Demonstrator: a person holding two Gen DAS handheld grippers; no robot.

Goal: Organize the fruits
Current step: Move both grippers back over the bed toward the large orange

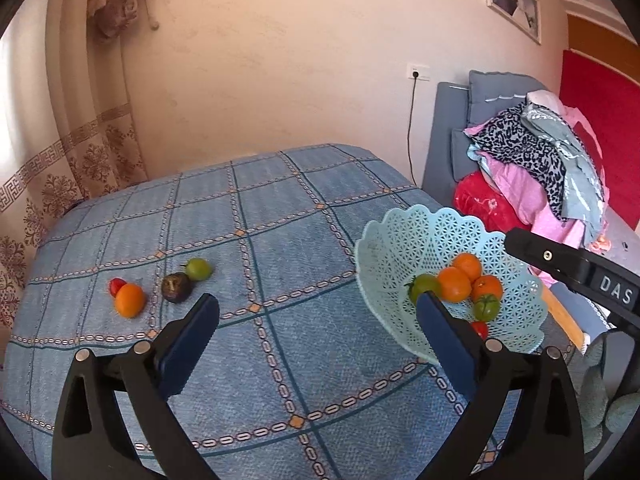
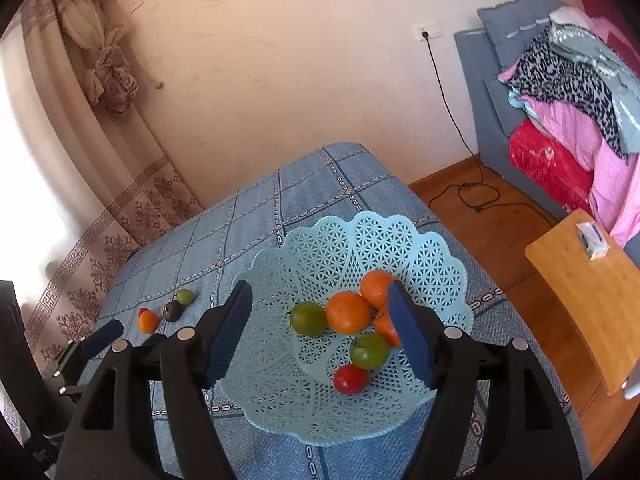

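Note:
A pale blue lattice basket (image 2: 360, 232) stands on the blue checked tablecloth (image 2: 320, 180). It holds oranges (image 2: 348, 312), two green fruits (image 2: 308, 317) and a red one (image 2: 351, 378). My right gripper (image 2: 319, 290) hovers over the basket, open, with nothing between its pads. In the left wrist view the basket (image 1: 400, 240) is at the right. Loose on the cloth at the left lie an orange (image 1: 129, 300), a small red fruit (image 1: 116, 286), a dark fruit (image 1: 176, 287) and a green fruit (image 1: 198, 269). My left gripper (image 1: 317, 300) is wide open above bare cloth, between those fruits and the basket.
A sofa with a heap of clothes (image 2: 560, 100) stands at the right. A wooden side table (image 2: 592, 300) with a small box (image 2: 592, 242) is beside the table. A cable (image 2: 472, 188) lies on the floor. A curtain (image 2: 100, 60) hangs at the left.

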